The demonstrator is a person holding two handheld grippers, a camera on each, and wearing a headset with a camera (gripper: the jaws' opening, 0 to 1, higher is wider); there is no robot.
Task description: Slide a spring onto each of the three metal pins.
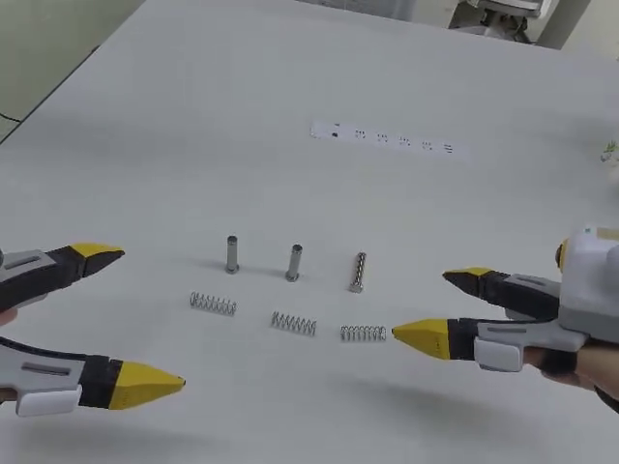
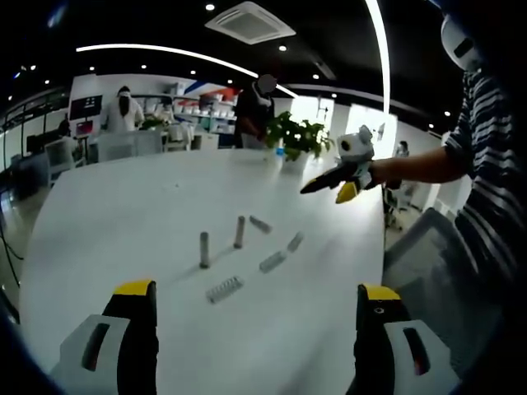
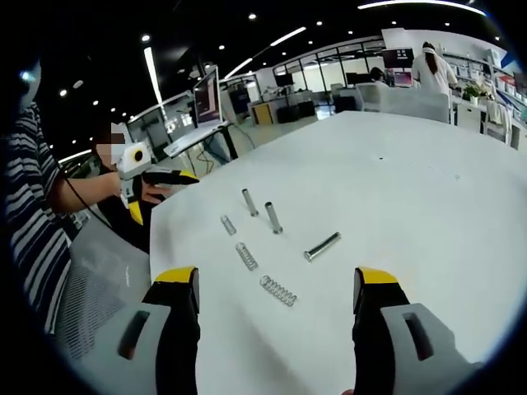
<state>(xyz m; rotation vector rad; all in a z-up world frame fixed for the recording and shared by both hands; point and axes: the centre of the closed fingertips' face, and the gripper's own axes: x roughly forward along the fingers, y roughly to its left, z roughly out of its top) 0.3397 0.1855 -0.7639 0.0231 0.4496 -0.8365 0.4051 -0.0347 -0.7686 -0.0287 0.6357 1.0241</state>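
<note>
Three springs lie in a row on the white table before the metal pins, the rightmost spring, axis crosswise, just beside the wide-open right gripper, well apart from the equally wide left gripper.

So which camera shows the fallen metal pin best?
The right gripper view: the fallen pin lies close, side-on, plainly flat. The head view shows the pin foreshortened; the left gripper view shows it small and far.
</note>
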